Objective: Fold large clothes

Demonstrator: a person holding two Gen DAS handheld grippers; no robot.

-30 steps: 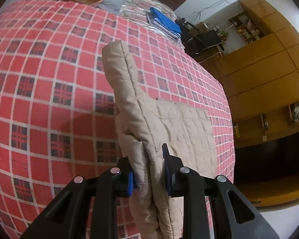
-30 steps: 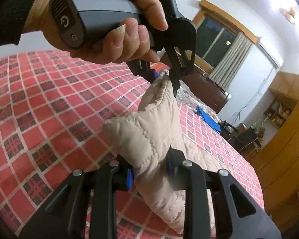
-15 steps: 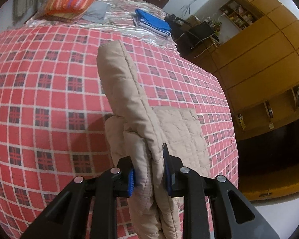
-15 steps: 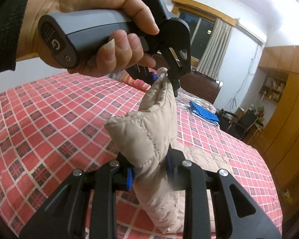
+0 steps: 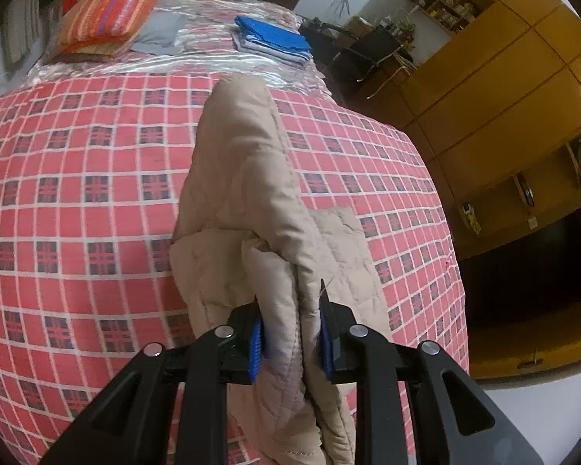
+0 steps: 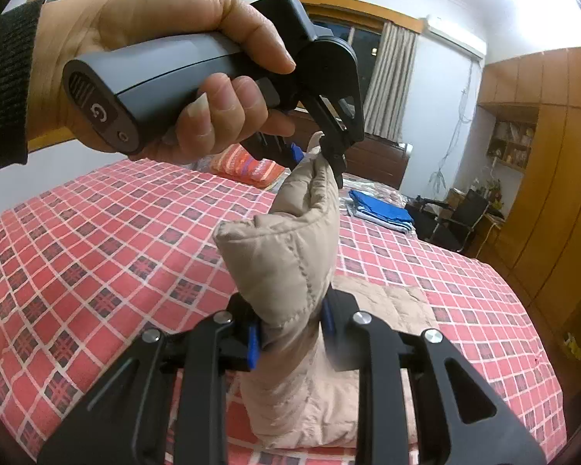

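Right wrist view: your right gripper [image 6: 290, 333] has its fingers closed on a thick fold of the beige quilted jacket [image 6: 286, 255], lifted clear of the bed [image 6: 97, 240].
Left wrist view: your left gripper [image 5: 290, 333] has its fingers clamped on the padded edge of the same jacket, which rises between them toward the far end of the bed.
Other hand: seen from the right, your left hand [image 6: 166, 73] squeezes the grey handle, the fingers of that gripper pinching the top tip of the raised strip.
Where the jacket is: part held up between the two grippers, the rest lying in a flat quilted panel on the red checked bedspread, near the bed's right edge.
Step in hand: by the look of it, you are mid-fold, carrying a lifted section over the part that lies flat.
Next move: likely bring both grips across together, keep the strip taut, lay it square on the flat panel, then let go.
Background: a striped pillow [image 5: 108, 15] and blue folded clothes [image 5: 271, 38] at the bed's head, well apart.
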